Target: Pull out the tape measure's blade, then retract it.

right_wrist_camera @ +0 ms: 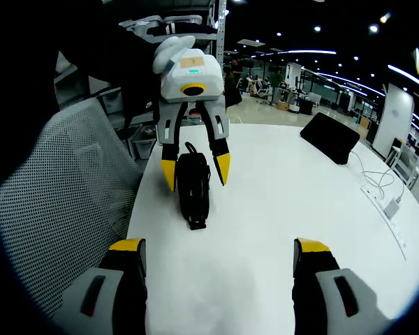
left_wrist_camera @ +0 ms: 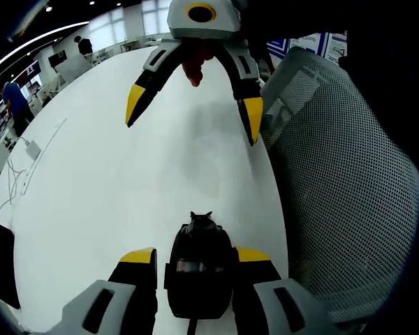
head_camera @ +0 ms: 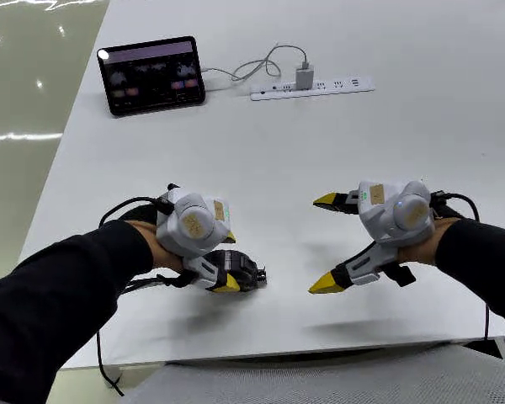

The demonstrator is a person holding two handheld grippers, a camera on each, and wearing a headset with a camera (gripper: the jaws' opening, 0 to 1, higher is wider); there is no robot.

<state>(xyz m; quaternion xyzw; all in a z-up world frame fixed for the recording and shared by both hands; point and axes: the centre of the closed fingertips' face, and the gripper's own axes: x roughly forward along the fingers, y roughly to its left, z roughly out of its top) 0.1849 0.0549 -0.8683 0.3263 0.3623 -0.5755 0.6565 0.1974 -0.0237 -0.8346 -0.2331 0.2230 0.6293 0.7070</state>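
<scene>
1. Currently the left gripper (head_camera: pixel 229 263) pinches the black tape measure (head_camera: pixel 246 271) by its case, with one yellow-tipped jaw pressed on each flank. The case sits low near the front edge of the white table (head_camera: pixel 337 143) and seems to rest on it.
2. Seen from the right gripper view, the blade's end hook (right_wrist_camera: pixel 197 224) sits tight against the mouth of the case and points toward the right gripper (right_wrist_camera: pixel 218 246). No blade is drawn out.
3. That right gripper has its jaws spread wide and grasps nothing. It hangs over the table facing the case, apart from it.
4. By my reading, the step in hand is the first one, the approach to the hook. Neither the pull nor the retraction is done yet.
5. The next move calls for bringing the spread jaws in to the hook and lining them up so the small tab falls between the tips, then closing firmly on it.
6. The left grip needs to hold steady against the pull, since the spring inside will likely resist. A loose pinch on so small a tab could slip.
</scene>
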